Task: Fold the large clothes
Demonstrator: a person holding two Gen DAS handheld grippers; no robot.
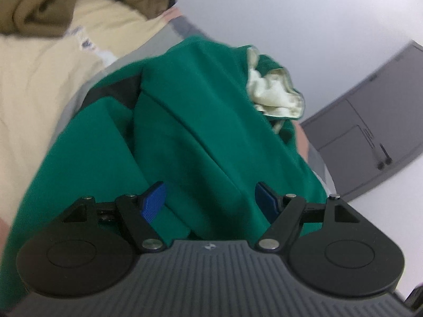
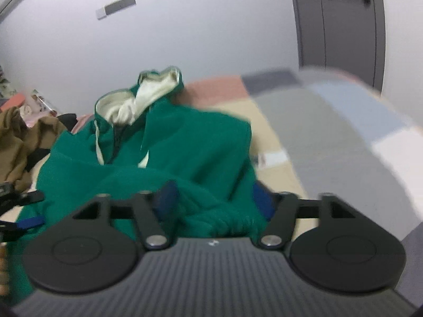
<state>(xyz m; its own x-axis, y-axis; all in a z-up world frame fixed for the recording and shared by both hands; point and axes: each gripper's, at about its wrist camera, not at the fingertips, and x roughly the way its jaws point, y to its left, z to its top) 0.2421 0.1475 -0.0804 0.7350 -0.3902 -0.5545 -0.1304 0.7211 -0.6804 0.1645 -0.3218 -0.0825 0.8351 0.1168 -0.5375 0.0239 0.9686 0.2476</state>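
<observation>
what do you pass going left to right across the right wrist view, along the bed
brown garment → green hoodie with its cream-lined hood → small white tag → patchwork bedcover → grey door

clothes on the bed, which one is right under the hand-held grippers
The green hoodie with the cream-lined hood, spread beneath both open grippers. The brown garment is bunched off to the side, and the cream one lies beyond the hoodie.

hoodie (image 2: 169, 153) on bed cover (image 2: 330, 132); hood (image 2: 142, 97) at far end | clothes pile (image 2: 15, 142) left of hoodie
</observation>
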